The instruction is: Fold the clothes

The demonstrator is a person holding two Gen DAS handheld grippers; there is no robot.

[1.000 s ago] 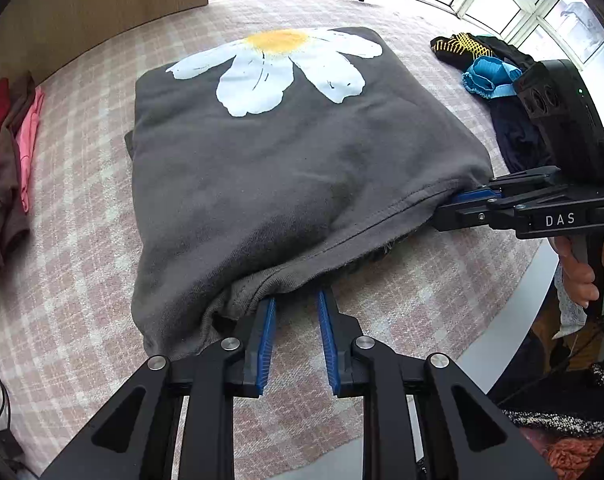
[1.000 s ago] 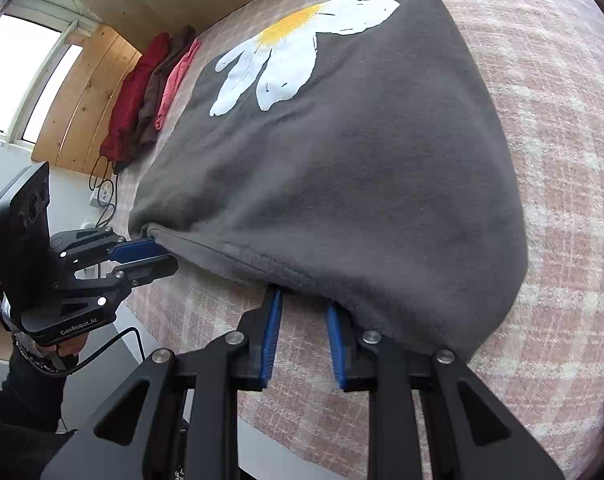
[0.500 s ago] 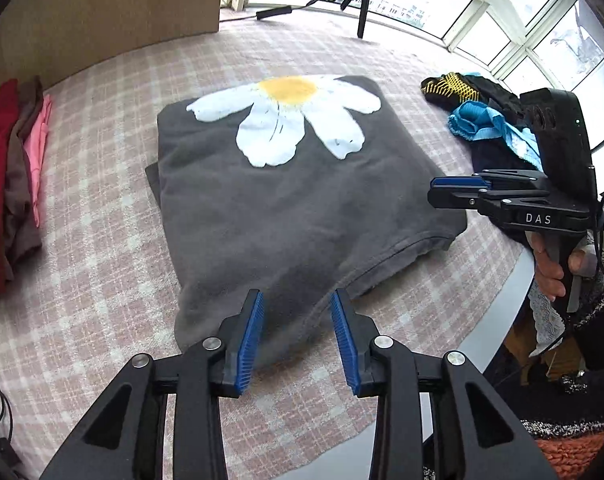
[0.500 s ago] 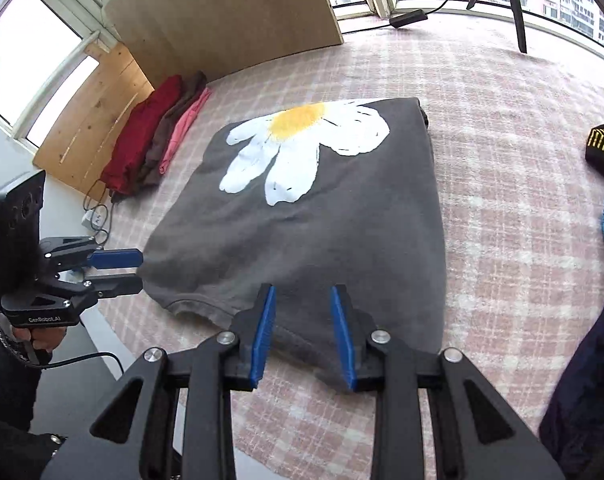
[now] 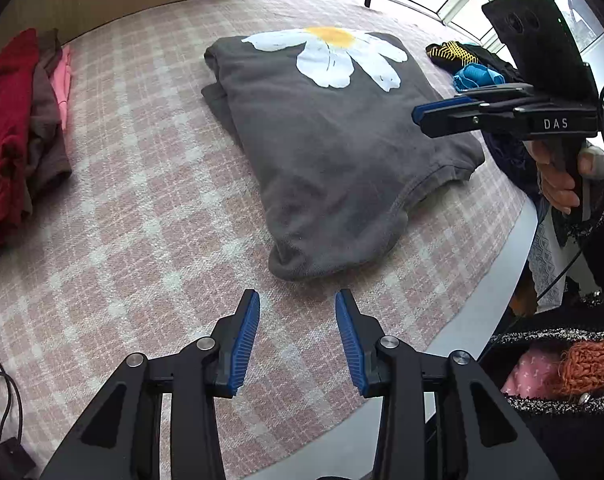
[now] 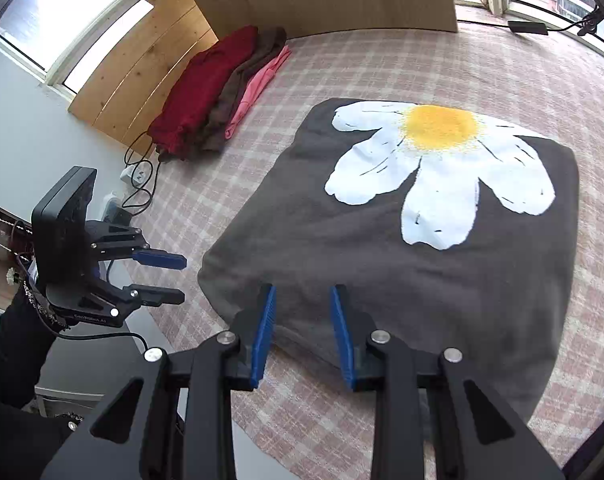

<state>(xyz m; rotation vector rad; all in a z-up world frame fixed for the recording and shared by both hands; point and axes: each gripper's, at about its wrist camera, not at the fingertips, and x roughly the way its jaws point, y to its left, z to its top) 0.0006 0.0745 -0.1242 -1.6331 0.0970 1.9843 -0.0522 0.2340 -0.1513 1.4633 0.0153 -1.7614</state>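
Both grippers, left (image 5: 297, 316) and right (image 6: 302, 312), have released the folded grey sweatshirt (image 5: 333, 152), fingers spread, its underlayers hidden.

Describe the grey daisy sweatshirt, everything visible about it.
The grey daisy sweatshirt is dark charcoal, of thick, soft-looking knit, printed with a large white-petalled daisy with a yellow centre. It lies folded into a rough rectangle, print up, flat on the pink checked cloth. A stitched hem runs along its near edge, and layers show at its sides. Neither the left gripper nor the right gripper touches it; both are open. In the right wrist view, the right gripper's fingertips overlap its near edge.
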